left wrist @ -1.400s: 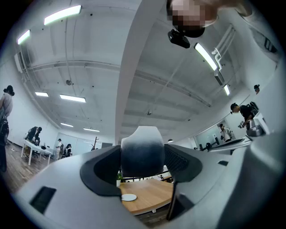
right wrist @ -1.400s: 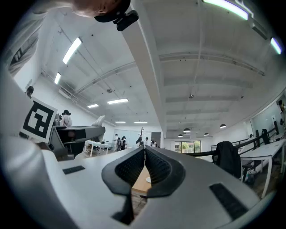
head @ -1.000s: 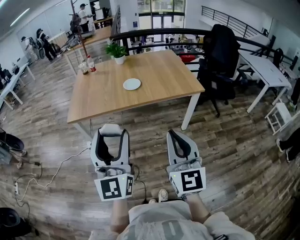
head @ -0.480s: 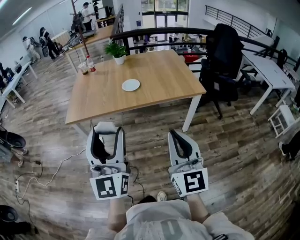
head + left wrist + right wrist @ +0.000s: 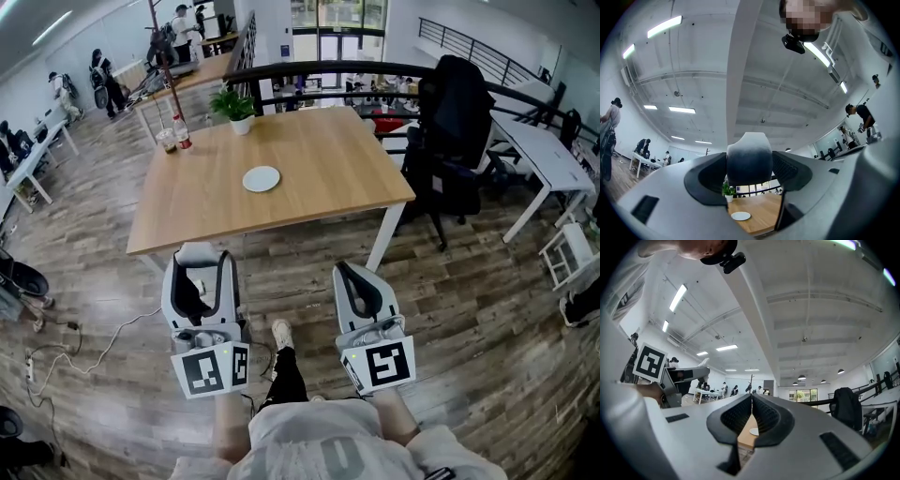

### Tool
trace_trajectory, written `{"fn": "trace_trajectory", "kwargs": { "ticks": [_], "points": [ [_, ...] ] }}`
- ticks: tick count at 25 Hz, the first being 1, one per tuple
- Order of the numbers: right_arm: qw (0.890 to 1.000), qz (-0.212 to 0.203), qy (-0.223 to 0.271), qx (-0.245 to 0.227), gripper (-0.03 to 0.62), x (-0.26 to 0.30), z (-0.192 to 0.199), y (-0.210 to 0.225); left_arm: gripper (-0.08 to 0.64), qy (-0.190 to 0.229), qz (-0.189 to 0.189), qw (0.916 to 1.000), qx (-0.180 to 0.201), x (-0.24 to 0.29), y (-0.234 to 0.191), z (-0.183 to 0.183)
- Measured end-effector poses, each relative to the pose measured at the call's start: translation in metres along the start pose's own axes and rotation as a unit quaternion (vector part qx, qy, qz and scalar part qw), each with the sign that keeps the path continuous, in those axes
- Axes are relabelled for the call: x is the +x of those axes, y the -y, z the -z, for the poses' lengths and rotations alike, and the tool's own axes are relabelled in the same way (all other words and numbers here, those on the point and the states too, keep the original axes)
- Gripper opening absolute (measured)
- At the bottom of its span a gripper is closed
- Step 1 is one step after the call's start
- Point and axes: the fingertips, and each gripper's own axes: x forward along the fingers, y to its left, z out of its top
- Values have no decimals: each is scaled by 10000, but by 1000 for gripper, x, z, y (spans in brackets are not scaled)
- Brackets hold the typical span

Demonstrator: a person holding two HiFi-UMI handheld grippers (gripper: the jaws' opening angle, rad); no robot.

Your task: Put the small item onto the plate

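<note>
A white plate (image 5: 262, 178) lies near the middle of a wooden table (image 5: 319, 159) ahead of me, with nothing on it. My left gripper (image 5: 199, 255) hangs over the floor in front of the table, well short of the plate. Its jaws stand apart, shut on the small item (image 5: 749, 161), a rounded block that is pale on top and dark below. The plate (image 5: 740, 216) shows under the item. My right gripper (image 5: 349, 270) is level with the left one, shut, jaws meeting along a seam with nothing between them (image 5: 751, 401). The plate (image 5: 753, 431) shows small beyond them.
A potted plant (image 5: 239, 108) and two bottles (image 5: 173, 136) stand at the table's far left. A black office chair (image 5: 455, 131) and a white desk (image 5: 534, 141) are to the right. A cable (image 5: 103, 347) trails over the wood floor at the left. People stand far back left.
The person has stepped forward; a shoe now shows between the grippers. The left gripper has drifted left. Both grippers keep their states.
</note>
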Motion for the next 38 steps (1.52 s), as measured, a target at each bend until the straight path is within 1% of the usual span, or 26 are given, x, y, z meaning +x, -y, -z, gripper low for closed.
{"fn": "trace_trajectory", "kwargs": {
  "ticks": [6,8,11,16,17,21,25,27,32,38],
  "points": [
    [9999,-67,18,-105,18,25,4,10,307,56,-129,9998,-108,26,-14,18],
    [9999,-26,1,-124,18,37,9,16,307,71,-149,9997,-160,41,-20,28],
    [9999,31,-87,-116,18,56,19,28,307,37,-117,9998,-181,61,-21,41],
    [9997,-12,-149,-194,18,92,33,34,307,-8,-26,9998,-207,87,-24,64],
    [9997,-24,-206,-150,18,103,40,35,307,-30,-9,9997,-223,94,-26,71],
    [9985,-209,-430,279,18,153,70,37,307,-145,-33,9996,-250,122,-43,99],
    [9981,-359,-474,182,18,211,84,42,307,-246,-144,9993,-258,165,-69,125],
    [9975,-471,-479,229,18,243,88,44,307,-272,-170,9992,-232,190,-83,134],
    [9971,-708,-261,105,18,321,85,48,307,-154,-180,9997,-13,257,-112,142],
    [9966,-744,-14,344,18,413,96,62,307,25,-33,9997,227,335,-142,154]
  ]
}}
